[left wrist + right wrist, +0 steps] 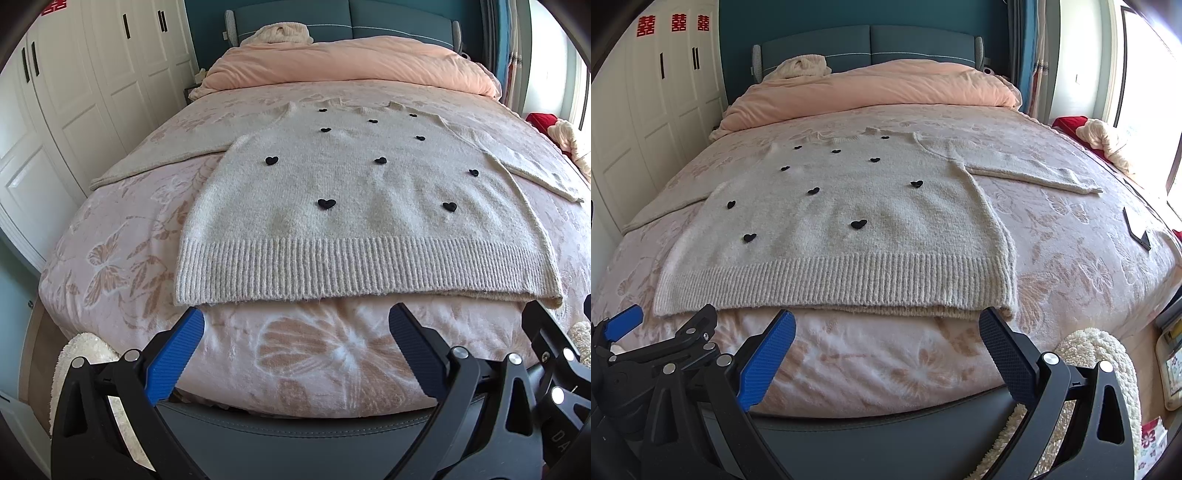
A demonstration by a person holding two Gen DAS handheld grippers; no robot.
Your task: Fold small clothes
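My left claw (295, 325) and right claw (886, 326) both hang spread wide and empty at the foot of the bed (314, 354). The cream sweater (351, 192) lies flat on it, sleeves out, ribbed hem just beyond my fingertips.

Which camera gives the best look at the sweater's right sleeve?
The right wrist view: the right sleeve lies stretched across the bedspread, visible to its cuff. In the left wrist view that sleeve sits near the frame's edge, squeezed by the lens.

Both wrist cameras sit low at the bed's (122, 236) foot, side by side, facing the headboard (871, 44); both frame the sweater (354, 206) centrally.
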